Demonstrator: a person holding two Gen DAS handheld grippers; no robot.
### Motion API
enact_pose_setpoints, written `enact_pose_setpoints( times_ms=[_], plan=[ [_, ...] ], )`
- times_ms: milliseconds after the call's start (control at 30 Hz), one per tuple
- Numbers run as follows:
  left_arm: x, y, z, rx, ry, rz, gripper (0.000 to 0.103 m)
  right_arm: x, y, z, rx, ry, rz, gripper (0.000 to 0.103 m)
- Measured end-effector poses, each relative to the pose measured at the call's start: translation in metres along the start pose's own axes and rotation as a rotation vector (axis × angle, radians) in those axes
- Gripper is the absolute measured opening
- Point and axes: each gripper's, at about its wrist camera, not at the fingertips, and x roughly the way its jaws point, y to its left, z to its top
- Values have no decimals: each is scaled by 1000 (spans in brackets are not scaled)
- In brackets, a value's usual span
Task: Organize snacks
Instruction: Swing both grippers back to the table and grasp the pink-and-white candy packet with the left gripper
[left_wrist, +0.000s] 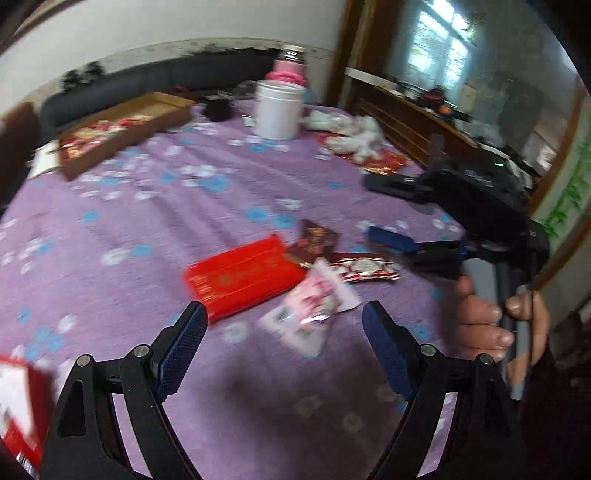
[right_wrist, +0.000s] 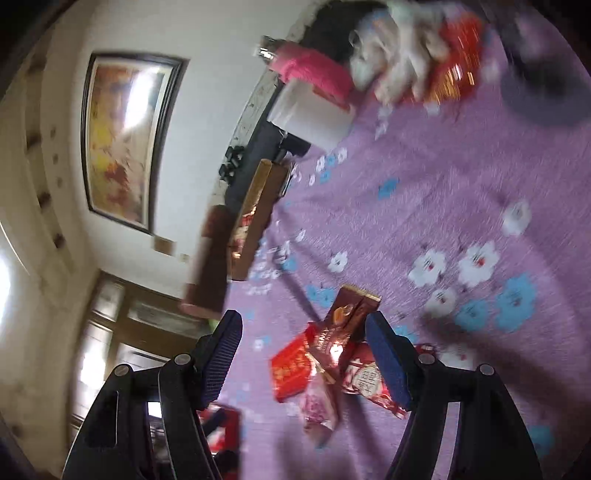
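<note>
A small heap of snacks lies on the purple flowered tablecloth: a red box, a pink packet, a brown packet and a red-and-white packet. My left gripper hangs open just short of the heap, nothing between its fingers. My right gripper comes in from the right in a hand, jaws wide apart. In the rolled right wrist view, the right gripper stands open over the brown packet, red box and pink packet, touching none.
A shallow cardboard box holding several red snacks sits at the far left. A white jar, a pink-collared bottle and crumpled white bags stand at the back. Another red box shows at the near left edge.
</note>
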Motion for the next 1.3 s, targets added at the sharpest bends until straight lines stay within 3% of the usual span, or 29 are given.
enact_pose_setpoints(
  times_ms=[100, 167, 267, 400, 433, 500, 633, 767, 833, 967, 1100, 1300],
  plan=[
    [15, -14, 3, 94, 14, 2, 86, 5, -3, 3, -5, -4, -84, 71],
    [27, -24, 0, 155, 74, -48, 86, 13, 4, 1, -44, 51, -120, 71],
    [36, -32, -5, 211, 93, -53, 86, 24, 13, -4, -109, 148, -177, 71],
    [37, -39, -3, 268, 56, -63, 86, 24, -6, -8, 76, 284, 35, 74],
    [39, -42, -2, 288, 61, -69, 86, 24, -12, -7, 127, 291, 82, 73],
    [46, -46, -3, 325, 78, -44, 86, 19, -18, -4, 160, 260, 74, 71],
    [64, -49, -7, 373, 145, -47, 86, 9, -8, -2, 66, 173, -98, 72],
    [65, -54, -16, 417, 133, -45, 85, 8, -10, 1, 74, 167, -106, 72],
    [61, -55, -16, 415, 117, -72, 67, 9, -9, 2, 56, 172, -123, 72],
    [62, -51, -10, 382, 115, -9, 37, 11, -7, 0, 42, 170, -129, 73],
    [60, -38, -7, 256, 109, -5, 36, 7, -5, -3, 20, 185, -147, 73],
    [44, -20, -24, 156, 98, 52, 36, 7, 15, -11, -123, 235, -262, 73]
  ],
)
